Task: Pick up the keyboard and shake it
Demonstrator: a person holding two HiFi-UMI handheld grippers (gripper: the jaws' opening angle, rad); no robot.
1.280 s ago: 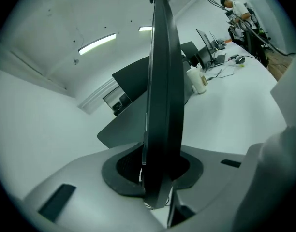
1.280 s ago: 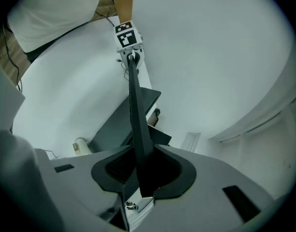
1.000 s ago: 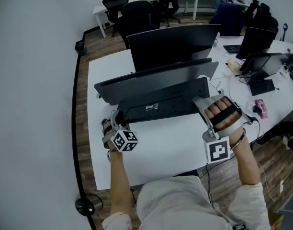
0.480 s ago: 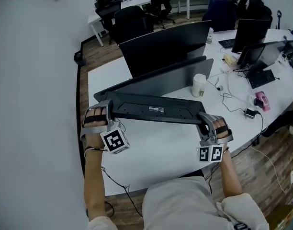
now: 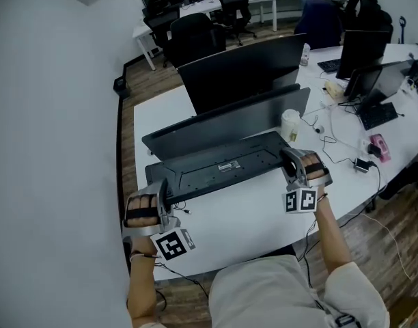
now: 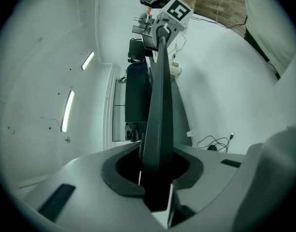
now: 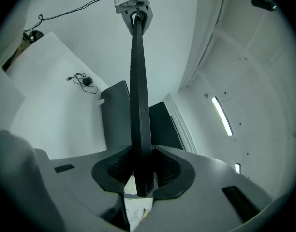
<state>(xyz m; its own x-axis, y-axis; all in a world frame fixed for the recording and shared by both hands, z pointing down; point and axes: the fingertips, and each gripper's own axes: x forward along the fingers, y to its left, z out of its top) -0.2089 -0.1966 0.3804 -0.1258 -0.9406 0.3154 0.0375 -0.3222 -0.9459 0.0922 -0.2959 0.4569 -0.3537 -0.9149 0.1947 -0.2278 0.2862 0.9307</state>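
Left tongs (image 5: 164, 191): clamped on the left short end of the keyboard (image 5: 226, 166), jaws narrowly apart, having just closed a little further with that end between them. Right tongs (image 5: 291, 161): clamped likewise on the right short end. The keyboard appears lifted clear of the white surface (image 5: 243, 210) at mid-frame in the head view, underside label toward the camera. Its long axis runs from lower left to right of centre. Each gripper view looks straight down that axis to the opposite tongs. Assessment: the body spans both grips, neither hand nearer, so a shake must move both ends together.
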